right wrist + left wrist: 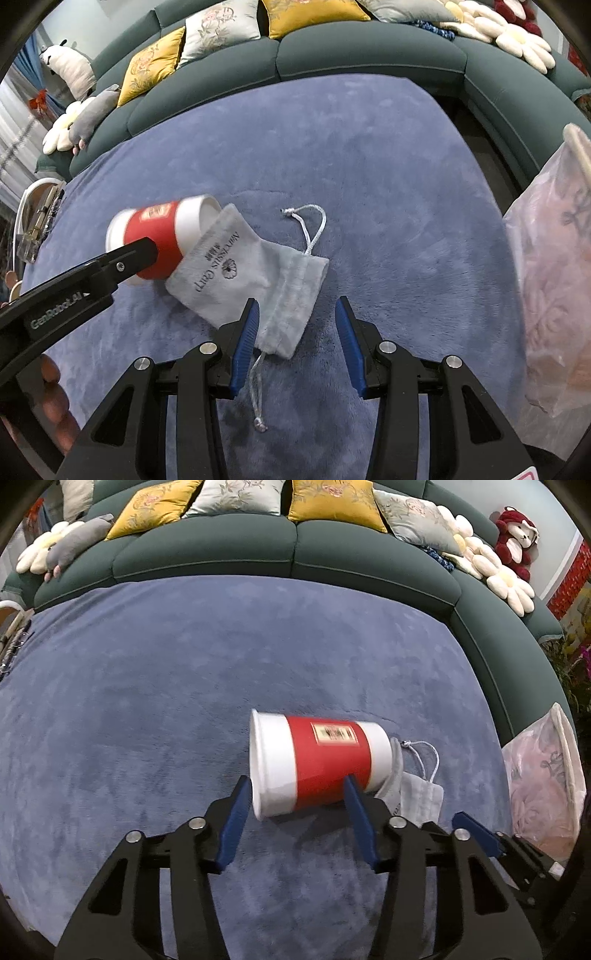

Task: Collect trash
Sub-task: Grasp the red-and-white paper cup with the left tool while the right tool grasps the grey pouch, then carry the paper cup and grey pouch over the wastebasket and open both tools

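Note:
A red and white paper cup [317,760] lies on its side on the blue carpet [166,672]. My left gripper [295,781] is closed onto its wide end, one blue pad at the rim and the other on the red band. In the right wrist view a left finger [142,251] crosses the cup [155,221]. A pale grey drawstring pouch [251,266] lies against the cup's base, also seen in the left view as the pouch [421,797]. My right gripper [297,302] hangs open over the pouch's gathered end, with the pads clear of the cloth.
A translucent pinkish plastic bag [554,277] stands at the right edge. A dark green sofa [295,550] with cushions and plush toys curves round the carpet's far side. A white-rimmed container [33,221] sits at the left edge. A hand [51,398] holds the left gripper.

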The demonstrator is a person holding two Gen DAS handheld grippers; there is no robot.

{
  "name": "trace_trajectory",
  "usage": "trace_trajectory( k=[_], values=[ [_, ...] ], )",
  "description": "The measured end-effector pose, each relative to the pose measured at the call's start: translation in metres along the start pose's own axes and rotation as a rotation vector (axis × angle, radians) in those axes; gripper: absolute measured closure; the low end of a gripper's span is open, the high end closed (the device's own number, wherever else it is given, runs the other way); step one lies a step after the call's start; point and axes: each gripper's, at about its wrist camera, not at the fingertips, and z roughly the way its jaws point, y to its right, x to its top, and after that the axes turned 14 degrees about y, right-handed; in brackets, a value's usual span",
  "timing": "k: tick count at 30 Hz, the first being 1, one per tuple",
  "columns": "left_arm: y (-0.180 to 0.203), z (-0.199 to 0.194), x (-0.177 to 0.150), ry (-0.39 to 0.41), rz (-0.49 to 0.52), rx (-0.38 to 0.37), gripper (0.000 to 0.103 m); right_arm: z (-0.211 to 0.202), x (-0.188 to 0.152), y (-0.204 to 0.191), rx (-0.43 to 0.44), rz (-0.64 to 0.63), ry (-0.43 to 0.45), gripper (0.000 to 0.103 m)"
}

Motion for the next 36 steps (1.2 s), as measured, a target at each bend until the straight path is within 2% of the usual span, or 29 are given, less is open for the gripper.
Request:
trace_trajectory(
  k=[4, 7, 9, 11, 12, 24, 36],
  values=[
    [0.003, 0.004, -0.003, -0.013, 0.001, -0.013, 0.074, 0.011, -0.006, 0.003, 0.01, 0.02, -0.032, 0.062],
    [0.005, 0.005, -0.005, -0.025, -0.008, -0.023, 0.085, 0.012, -0.009, 0.003, 0.017, 0.025, -0.029, 0.069],
    [0.006, 0.004, -0.007, -0.021, -0.006, -0.019, 0.09, 0.013, -0.009, 0.004, 0.033, 0.028, -0.034, 0.086],
    [0.008, 0.001, -0.008, -0.016, 0.001, -0.018, 0.095, 0.01, -0.009, 0.002, 0.043, 0.031, -0.033, 0.091],
    [0.009, 0.001, -0.009, -0.016, 0.002, -0.02, 0.097, 0.008, -0.008, 0.001, 0.045, 0.028, -0.024, 0.098],
    [0.021, -0.036, -0.009, 0.032, 0.001, -0.024, 0.1, -0.044, 0.011, 0.017, 0.046, 0.066, 0.088, 0.1],
    [0.077, -0.088, -0.002, 0.103, 0.049, -0.091, 0.1, -0.119, 0.031, 0.046, 0.031, 0.101, 0.23, 0.1]
  ],
)
